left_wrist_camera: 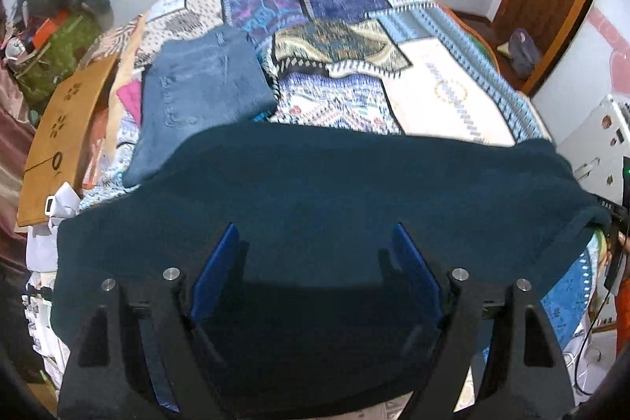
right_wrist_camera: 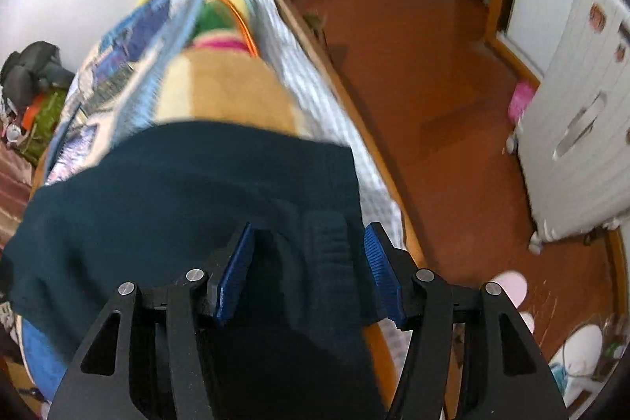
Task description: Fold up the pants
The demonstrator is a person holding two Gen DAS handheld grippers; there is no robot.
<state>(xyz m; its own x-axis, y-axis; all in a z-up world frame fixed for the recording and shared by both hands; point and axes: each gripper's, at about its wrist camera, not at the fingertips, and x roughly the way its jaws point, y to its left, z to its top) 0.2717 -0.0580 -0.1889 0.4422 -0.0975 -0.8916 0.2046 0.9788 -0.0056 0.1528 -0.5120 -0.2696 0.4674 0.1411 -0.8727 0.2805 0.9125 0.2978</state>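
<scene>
Here, dark teal pants, soft and fleecy, spread flat across the near edge of a bed under a patchwork quilt of blue printed blocks. Beside them, folded faded denim. Left tool open above the fabric; right tool open, straddling a ribbed waistband fold. No legible writing.

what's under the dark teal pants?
The patchwork bedspread shows around the dark teal pants, which lie on it near the bed's edge. A folded blue garment lies beyond. Whatever they cover directly is hidden.
</scene>
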